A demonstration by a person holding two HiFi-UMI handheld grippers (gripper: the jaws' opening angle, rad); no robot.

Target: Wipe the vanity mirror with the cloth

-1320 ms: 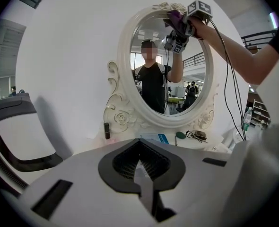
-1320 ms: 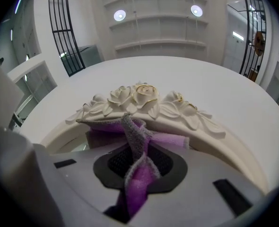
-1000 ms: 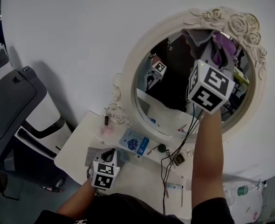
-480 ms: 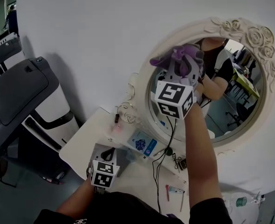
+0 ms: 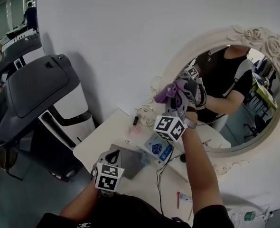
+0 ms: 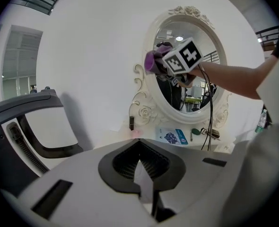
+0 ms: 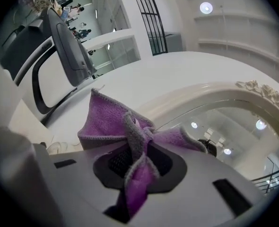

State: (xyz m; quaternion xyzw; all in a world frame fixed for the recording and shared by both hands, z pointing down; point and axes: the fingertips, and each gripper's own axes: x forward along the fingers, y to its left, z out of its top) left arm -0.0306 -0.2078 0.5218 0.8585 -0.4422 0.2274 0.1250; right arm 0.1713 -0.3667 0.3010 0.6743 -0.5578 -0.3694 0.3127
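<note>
Purple cloth (image 7: 130,141) is bunched between the jaws of my right gripper (image 7: 135,160), which are clamped on its middle so that folds stick out on both sides and a tail hangs down. I hold it up at the left edge of the oval vanity mirror (image 5: 239,113), where the carved cream frame meets the glass. I cannot tell whether the cloth (image 5: 171,91) presses on the surface. My right gripper (image 5: 180,99) points up and away from me, arm stretched out. My left gripper (image 5: 112,158) sits low over the near edge of the white table (image 5: 95,144), its jaws drawn together with nothing in them. A blue-and-white packet (image 5: 158,147) lies on the table below the mirror.
</note>
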